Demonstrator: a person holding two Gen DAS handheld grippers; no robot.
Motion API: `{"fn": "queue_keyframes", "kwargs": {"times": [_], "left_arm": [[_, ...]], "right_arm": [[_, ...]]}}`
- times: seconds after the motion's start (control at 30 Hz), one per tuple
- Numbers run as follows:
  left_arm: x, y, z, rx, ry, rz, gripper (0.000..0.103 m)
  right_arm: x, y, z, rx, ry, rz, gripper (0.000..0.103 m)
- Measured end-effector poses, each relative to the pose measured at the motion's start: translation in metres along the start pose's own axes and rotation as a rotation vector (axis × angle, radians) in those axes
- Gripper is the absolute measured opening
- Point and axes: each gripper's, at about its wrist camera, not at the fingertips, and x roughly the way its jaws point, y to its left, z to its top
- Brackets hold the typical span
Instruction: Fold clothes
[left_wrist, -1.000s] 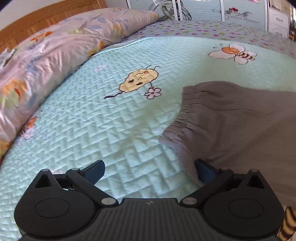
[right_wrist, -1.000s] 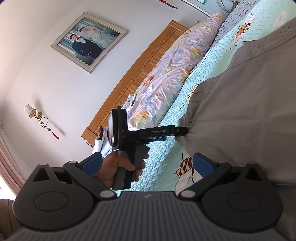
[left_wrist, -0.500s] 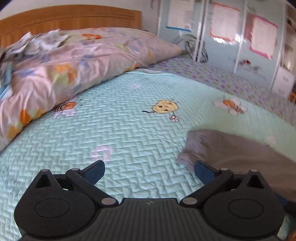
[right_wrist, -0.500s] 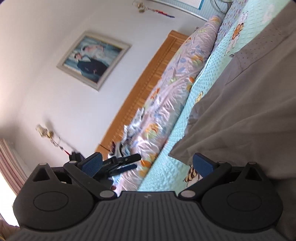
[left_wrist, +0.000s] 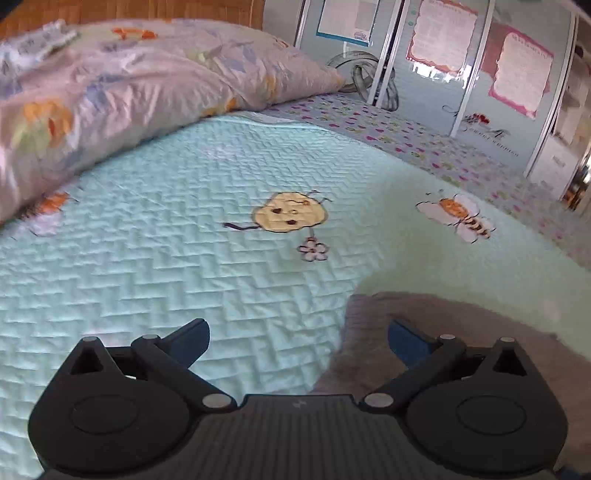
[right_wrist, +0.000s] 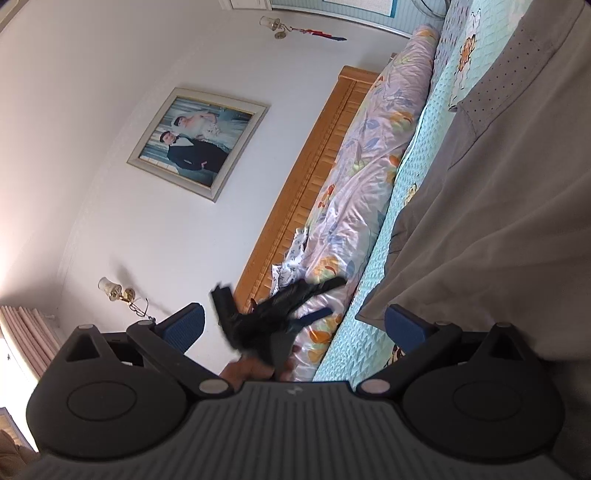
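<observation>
On my feeds the grey garment (left_wrist: 454, 332) lies on the mint quilted bedspread (left_wrist: 184, 258), plain and soft-looking, its near corner at the lower right of the left wrist view; from the right wrist view the same cloth (right_wrist: 498, 221) fills the right side, with a perforated panel along one seam. My left gripper (left_wrist: 297, 338) has its fingers spread wide with nothing between them, and my right gripper (right_wrist: 293, 325) is likewise agape and empty. Compared with a second ago, the left gripper has backed off the gathered edge, and less of the garment shows. It appears blurred in the right view, away from the cloth.
</observation>
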Motion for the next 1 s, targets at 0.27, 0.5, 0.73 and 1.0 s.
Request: {"fn": "queue_keyframes", "kwargs": {"times": [0.27,0.5,0.73,1.0], "left_arm": [[0.061,-0.008,0.001,0.042,0.051,0.022,0.103],[0.079,-0.036,-0.007,0.295,0.052,0.135,0.103],[0.094,-0.042,0.011,0.219,0.019,0.197,0.103],[0.049,-0.021,0.016,-0.013,-0.112,0.171,0.103]], "right_arm": [[0.002,0.0,0.001,0.007,0.01,0.002,0.103],[0.0,-0.001,0.001,0.022,0.0,0.01,0.103],[-0.001,-0.001,0.0,0.02,0.002,0.011,0.103],[-0.002,-0.001,0.0,0.02,0.002,0.01,0.103]]}}
